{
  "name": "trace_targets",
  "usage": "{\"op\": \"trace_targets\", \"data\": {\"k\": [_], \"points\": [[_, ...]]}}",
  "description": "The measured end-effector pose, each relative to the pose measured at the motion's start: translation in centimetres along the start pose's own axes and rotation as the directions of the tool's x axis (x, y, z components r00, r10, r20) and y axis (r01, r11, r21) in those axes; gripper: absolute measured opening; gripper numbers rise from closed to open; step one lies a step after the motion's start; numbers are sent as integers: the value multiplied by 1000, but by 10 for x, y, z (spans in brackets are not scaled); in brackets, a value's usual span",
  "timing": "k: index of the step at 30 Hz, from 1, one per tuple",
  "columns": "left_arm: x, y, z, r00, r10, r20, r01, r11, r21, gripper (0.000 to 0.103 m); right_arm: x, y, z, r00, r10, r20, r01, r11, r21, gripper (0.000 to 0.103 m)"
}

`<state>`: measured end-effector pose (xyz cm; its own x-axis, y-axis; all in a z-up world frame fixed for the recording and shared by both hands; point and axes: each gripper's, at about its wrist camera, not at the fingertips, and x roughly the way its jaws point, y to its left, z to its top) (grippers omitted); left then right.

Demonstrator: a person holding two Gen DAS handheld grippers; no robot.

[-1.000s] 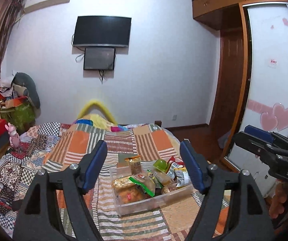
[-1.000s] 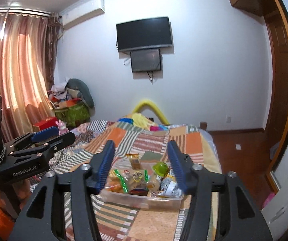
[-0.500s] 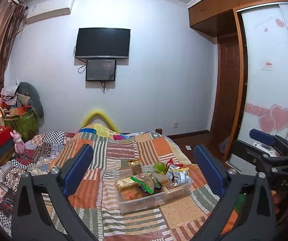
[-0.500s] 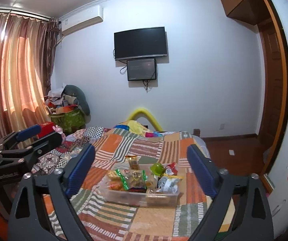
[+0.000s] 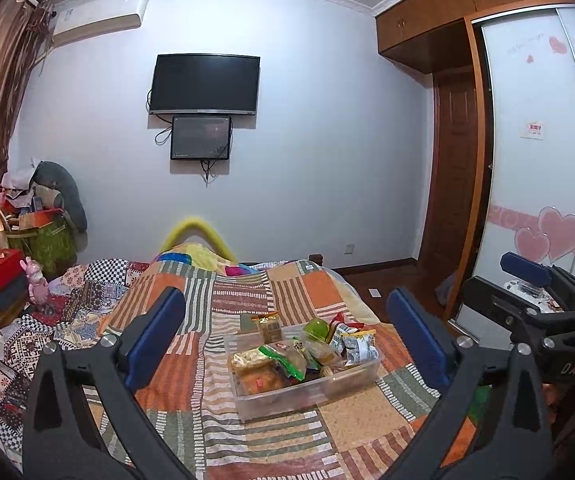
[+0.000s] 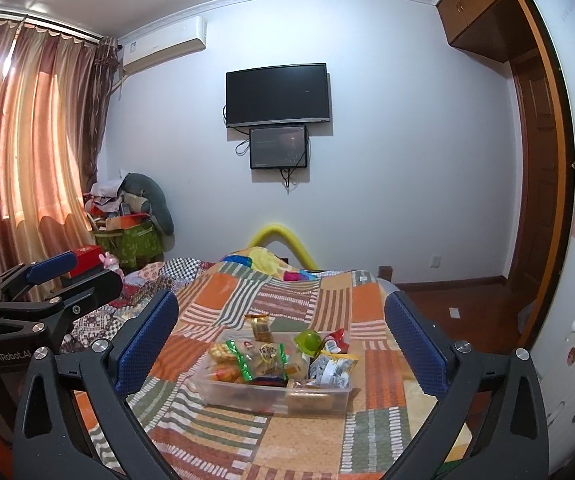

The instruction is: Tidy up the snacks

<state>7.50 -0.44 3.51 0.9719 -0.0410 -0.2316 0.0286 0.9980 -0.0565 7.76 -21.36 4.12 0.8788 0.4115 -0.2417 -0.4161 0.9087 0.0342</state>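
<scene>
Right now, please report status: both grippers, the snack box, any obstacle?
Left gripper and right gripper open, jaws just opened wide, nothing between. Clear snack box full, resting on patchwork bedspread, untouched. Nothing in the way.

Warm daylight glows through the curtains (image 6: 27, 152); fisheye edges bend and darken, focus perhaps slightly soft.

Clear plastic bin (image 5: 329, 390), packed w/ snacks (image 5: 283, 360), on patchwork bedspread (image 5: 239, 304)
</scene>
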Motion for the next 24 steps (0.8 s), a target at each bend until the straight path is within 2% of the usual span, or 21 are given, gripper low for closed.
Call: {"op": "trace_targets", "data": {"k": [24], "points": [[2, 0, -3, 1000, -14, -13, 14, 1000, -4, 103, -4, -3, 3, 1000, -13, 4, 13, 1000, 4, 103]]}}
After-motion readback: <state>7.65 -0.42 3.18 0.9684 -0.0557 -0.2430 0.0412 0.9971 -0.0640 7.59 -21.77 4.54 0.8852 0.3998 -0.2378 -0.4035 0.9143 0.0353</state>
